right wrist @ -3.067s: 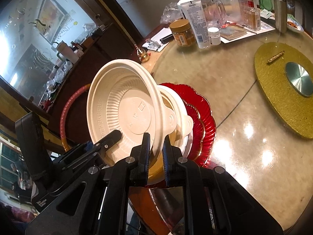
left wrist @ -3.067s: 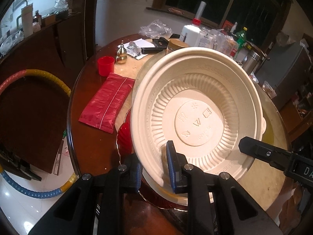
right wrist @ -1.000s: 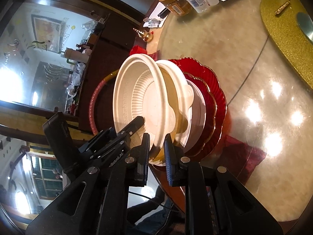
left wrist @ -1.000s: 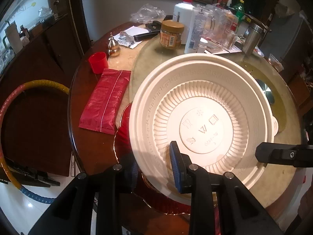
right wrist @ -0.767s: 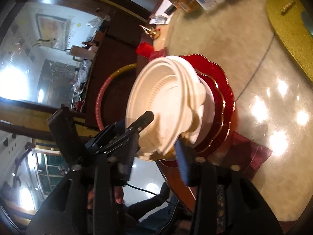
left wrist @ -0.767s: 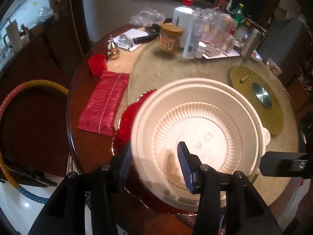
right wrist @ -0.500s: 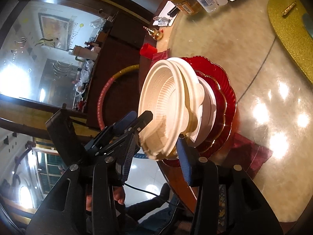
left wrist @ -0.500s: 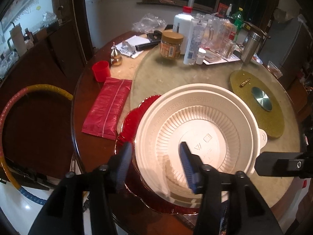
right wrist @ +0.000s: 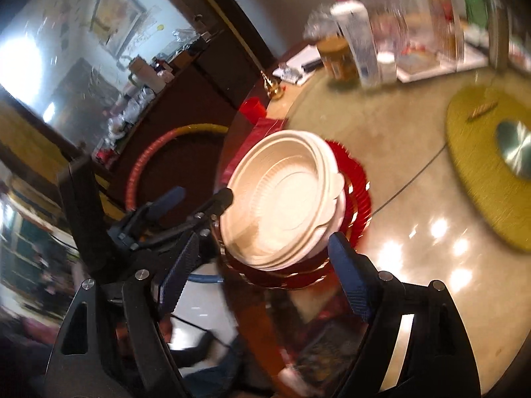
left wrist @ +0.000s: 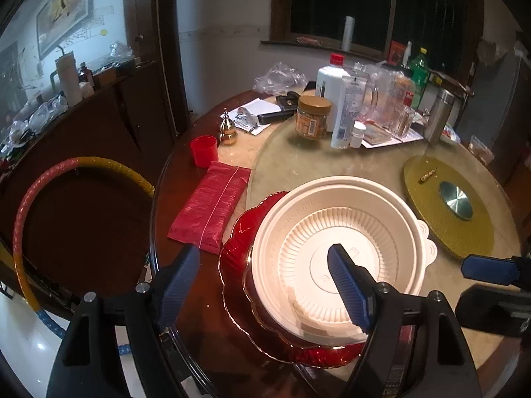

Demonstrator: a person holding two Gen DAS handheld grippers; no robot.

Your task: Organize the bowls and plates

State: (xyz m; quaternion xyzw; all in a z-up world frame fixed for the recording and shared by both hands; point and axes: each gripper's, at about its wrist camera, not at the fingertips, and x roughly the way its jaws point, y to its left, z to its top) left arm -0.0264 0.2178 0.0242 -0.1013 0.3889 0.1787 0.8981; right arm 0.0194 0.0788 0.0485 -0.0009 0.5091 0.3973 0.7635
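Cream bowl sits nested on the stack of cream bowls and red plates at the near-left edge of the surface. Left gripper has just been opening, now wide, pads off the bowl; its right finger hangs over the bowl's inside, left finger outside the rim. Right gripper likewise just opened wide, nothing clamped, bowl stack beyond its fingers. Red pouch lies just left of the stack.

Home dining room: round table with lazy Susan, wooden sideboard, cluttered bottles.
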